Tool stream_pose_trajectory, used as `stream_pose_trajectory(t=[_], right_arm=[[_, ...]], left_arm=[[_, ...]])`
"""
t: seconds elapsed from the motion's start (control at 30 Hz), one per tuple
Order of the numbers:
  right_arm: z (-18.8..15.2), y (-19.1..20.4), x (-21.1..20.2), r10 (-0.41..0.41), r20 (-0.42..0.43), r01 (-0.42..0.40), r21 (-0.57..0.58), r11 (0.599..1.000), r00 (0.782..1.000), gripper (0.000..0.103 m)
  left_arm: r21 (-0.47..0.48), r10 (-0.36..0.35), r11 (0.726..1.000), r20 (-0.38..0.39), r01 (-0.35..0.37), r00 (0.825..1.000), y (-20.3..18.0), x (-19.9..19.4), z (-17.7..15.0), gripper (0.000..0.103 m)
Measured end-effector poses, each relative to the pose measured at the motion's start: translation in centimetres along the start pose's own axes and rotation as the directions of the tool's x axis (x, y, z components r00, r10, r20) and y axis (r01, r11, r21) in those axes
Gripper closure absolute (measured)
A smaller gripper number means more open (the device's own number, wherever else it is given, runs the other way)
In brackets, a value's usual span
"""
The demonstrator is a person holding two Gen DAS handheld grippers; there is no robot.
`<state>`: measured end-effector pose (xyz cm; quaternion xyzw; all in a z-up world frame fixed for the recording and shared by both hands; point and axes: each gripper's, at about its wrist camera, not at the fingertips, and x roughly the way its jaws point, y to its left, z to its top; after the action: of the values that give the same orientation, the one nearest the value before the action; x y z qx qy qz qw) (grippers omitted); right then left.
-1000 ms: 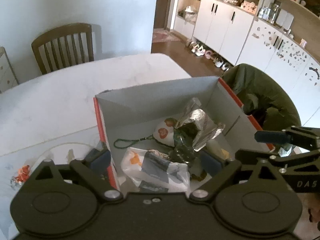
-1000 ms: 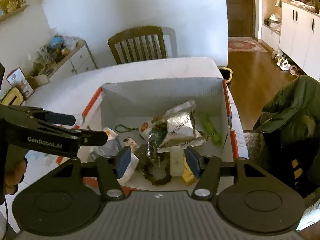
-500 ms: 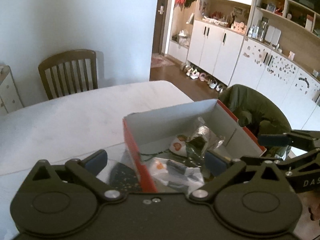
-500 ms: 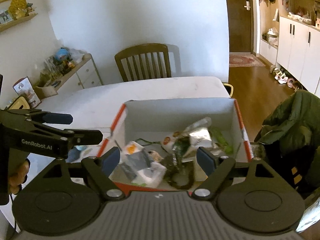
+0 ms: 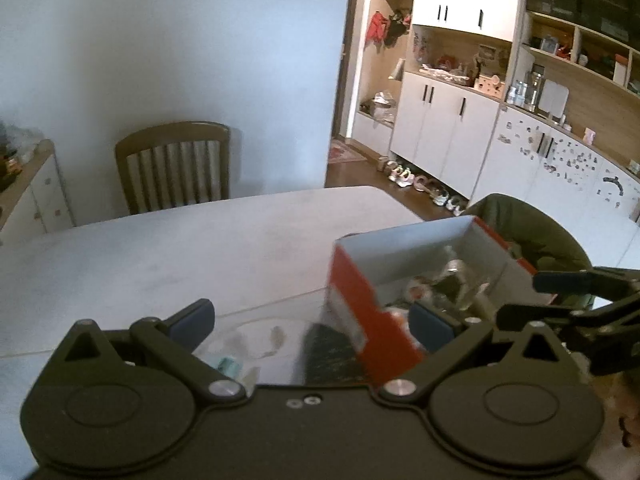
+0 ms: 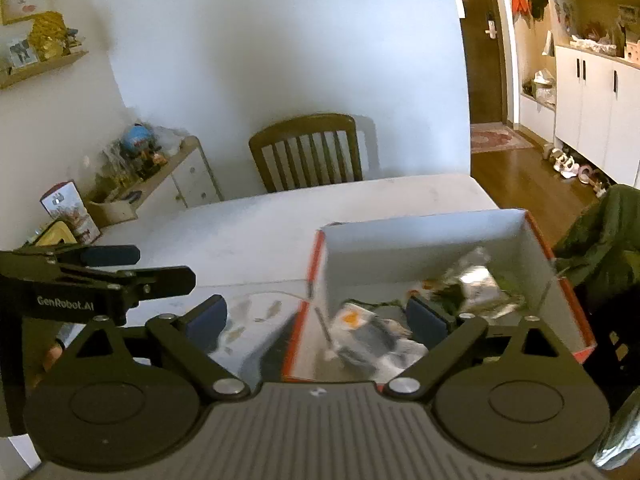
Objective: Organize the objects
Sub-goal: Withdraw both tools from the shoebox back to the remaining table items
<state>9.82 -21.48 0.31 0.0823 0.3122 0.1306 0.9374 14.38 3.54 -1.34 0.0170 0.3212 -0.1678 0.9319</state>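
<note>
Both grippers hold nothing: left gripper [image 5: 310,316] stands wide, right gripper [image 6: 316,314] has just been opening wide. Cardboard box [image 6: 420,240] of mixed packets sits at the worktop [image 5: 180,248] right edge; beyond, bare worktop reaches a wooden chair [image 6: 308,152].

Motion blur smears the box [image 6: 420,240] contents; the silver wrapper [image 6: 478,276] print is unreadable. The right gripper [image 6: 316,316] body hides the box's near wall.
</note>
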Motion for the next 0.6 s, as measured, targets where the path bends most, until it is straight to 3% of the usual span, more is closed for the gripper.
stream_pose_trajectory(t=[0.4,0.6], right_arm=[[-0.7,6.3,3.8,-0.026,-0.008,0.026,-0.041,0.999,1.0,0.002],[-1.0,9.1,6.9,-0.029,-0.04,0.024,-0.123,0.992,0.999,0.002]], left_arm=[[-0.074,0.071,0.995,-0.011,-0.071,0.997,9.0,1.6,-1.0,0.0],[-0.156,0.097,0.982,-0.093,-0.111,0.991,12.6,4.5,-2.6,0.0]])
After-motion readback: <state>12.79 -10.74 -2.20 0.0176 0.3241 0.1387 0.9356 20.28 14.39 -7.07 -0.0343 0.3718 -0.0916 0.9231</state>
